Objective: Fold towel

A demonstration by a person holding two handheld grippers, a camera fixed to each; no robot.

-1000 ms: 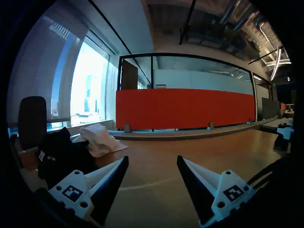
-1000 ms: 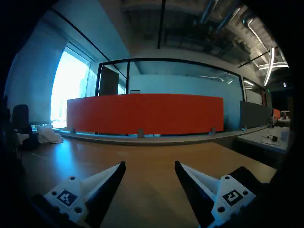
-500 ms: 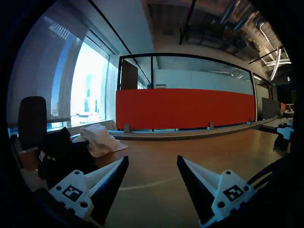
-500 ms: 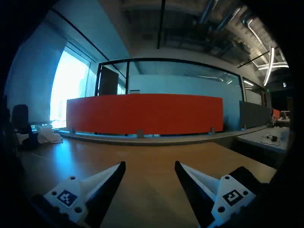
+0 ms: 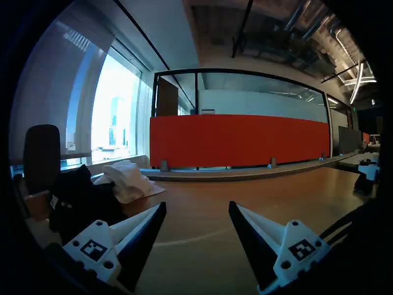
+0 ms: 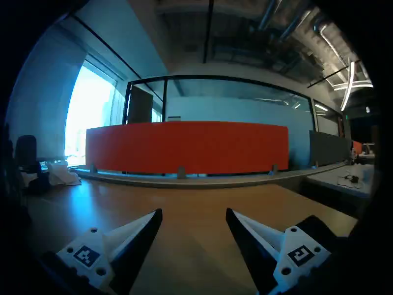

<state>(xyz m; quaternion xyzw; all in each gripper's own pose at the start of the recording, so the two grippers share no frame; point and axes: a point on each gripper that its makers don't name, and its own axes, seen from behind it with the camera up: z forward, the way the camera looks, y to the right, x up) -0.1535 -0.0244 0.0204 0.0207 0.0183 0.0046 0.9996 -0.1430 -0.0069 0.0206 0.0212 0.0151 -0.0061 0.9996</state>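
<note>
- Towel point(image 5: 126, 181): white, crumpled in a heap on the wooden table point(image 5: 285, 189), to the left of the red partition point(image 5: 240, 140) and nearer the camera. A dark bundle point(image 5: 81, 201) lies just beside it, on the side away from the partition.
- Left gripper point(image 5: 196, 203): fingers spread wide with nothing between them, low over bare table in front of the partition. The towel sits well off to its left.
- Right gripper point(image 6: 193, 210): likewise wide open and empty, facing the partition's middle (the towel appears small, past the partition's left end).
- Progress: judged not begun. No fold is visible and neither gripper touches the cloth, so reaching, spreading flat and folding all remain.
</note>
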